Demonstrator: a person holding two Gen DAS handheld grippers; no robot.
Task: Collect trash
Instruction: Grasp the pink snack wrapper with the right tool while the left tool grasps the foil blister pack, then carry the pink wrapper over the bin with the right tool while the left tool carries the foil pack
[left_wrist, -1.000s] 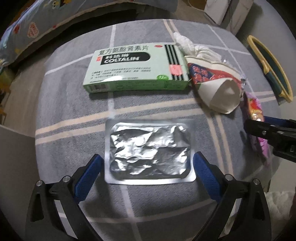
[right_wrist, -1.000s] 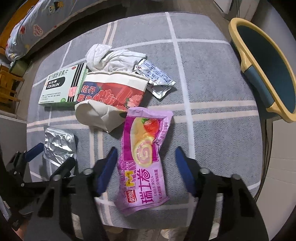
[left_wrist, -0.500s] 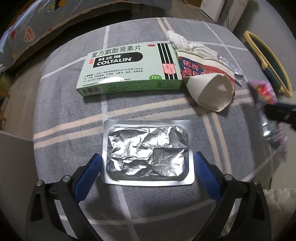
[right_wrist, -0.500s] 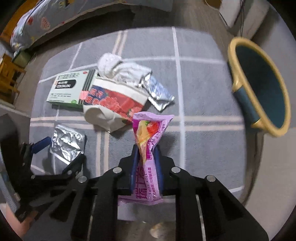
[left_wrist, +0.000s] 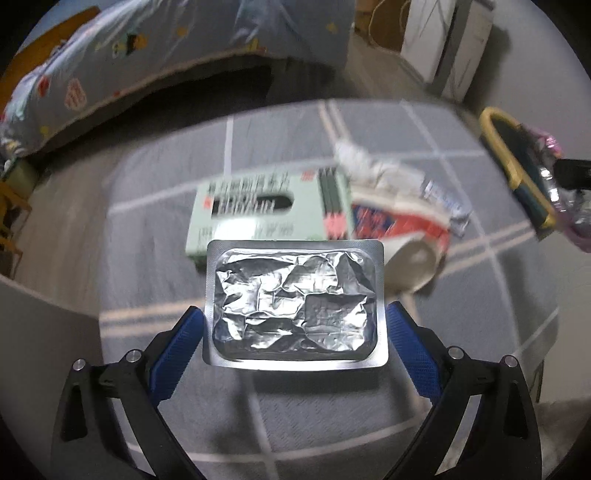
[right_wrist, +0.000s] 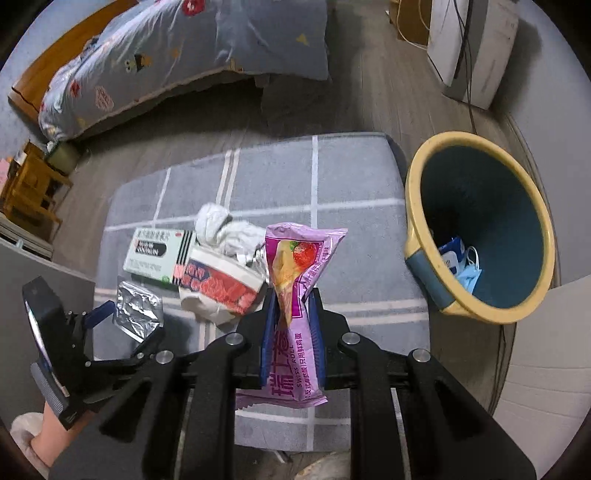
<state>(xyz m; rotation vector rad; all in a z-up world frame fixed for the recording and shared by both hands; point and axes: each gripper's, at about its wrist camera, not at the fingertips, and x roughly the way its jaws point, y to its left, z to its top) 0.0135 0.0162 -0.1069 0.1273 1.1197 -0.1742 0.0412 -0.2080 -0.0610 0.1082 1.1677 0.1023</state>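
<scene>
— Gripping with the right gripper (right_wrist: 291, 306): clamped shut across the middle of the pink snack wrapper (right_wrist: 299, 266), lower centre of the right wrist view, raised clear of the grey checked cushion (right_wrist: 354, 173)
— Why across the middle?
— Probably to keep both ends free and the wrapper upright, ready to drop over the rim of the yellow bin (right_wrist: 417, 173) at right of frame
— And the left gripper (left_wrist: 295, 321)?
— Closed wide on the foil blister pack (left_wrist: 295, 295), pressed at its two side edges by the blue pads (left_wrist: 181, 343), centre of the left wrist view; held flat by the edges, likely because too thin to pinch from above
— Lifted too?
— Looks so: sharp against a blurred background, and overlapping the green medicine box (left_wrist: 266, 218) behind
— Count, please
— Two grippers, one piece of trash in each; lying on the cushion, bunched at centre left of the right wrist view: one medicine box, one paper cup (right_wrist: 218, 284) on its side, one white tissue wad (right_wrist: 221, 229), one small silver sachet (left_wrist: 447, 201); four in all; one bin, apart from the cushion, with something blue and white at the bottom, seemingly a face mask (right_wrist: 469, 273) or two; cannot tell how many
</scene>
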